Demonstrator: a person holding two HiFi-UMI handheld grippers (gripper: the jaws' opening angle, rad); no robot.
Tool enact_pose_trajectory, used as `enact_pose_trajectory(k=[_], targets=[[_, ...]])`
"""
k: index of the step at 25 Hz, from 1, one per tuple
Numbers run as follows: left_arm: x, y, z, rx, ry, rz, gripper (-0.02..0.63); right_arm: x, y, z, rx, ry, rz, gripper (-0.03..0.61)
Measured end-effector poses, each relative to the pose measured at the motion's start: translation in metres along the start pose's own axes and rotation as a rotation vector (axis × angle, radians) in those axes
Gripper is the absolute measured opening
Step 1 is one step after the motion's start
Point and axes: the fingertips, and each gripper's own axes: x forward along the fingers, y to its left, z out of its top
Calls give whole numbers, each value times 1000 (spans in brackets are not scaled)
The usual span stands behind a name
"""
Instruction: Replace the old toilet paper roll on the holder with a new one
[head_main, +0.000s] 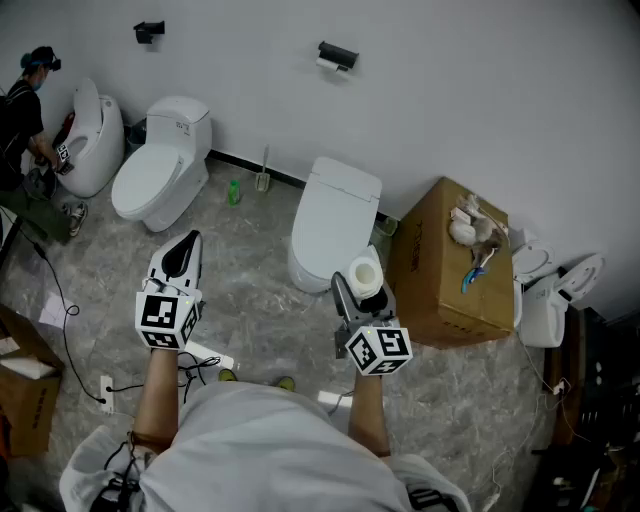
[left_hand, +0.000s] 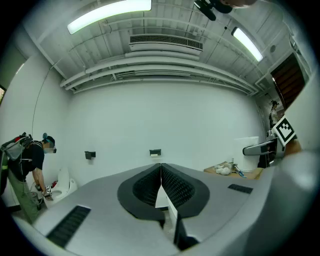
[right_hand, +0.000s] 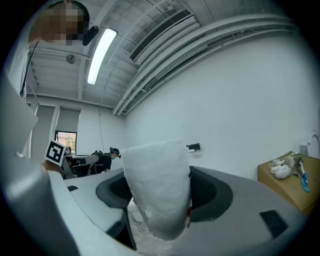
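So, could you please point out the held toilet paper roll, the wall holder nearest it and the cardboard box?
toilet paper roll (head_main: 366, 274), head view, top end.
wall holder (head_main: 338, 54), head view, dark cover.
cardboard box (head_main: 450, 285), head view, bare top face.

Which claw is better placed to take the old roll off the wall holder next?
Left, probably. The left claw is shut and empty, while the right claw is clamped on the new toilet paper roll. Both are well short of the holder.
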Motion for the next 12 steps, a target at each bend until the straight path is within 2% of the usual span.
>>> enact_pose_trajectory(k=[12], targets=[[-5, 3, 1, -7, -1, 5, 21, -1, 4, 2, -3, 4, -7, 319]])
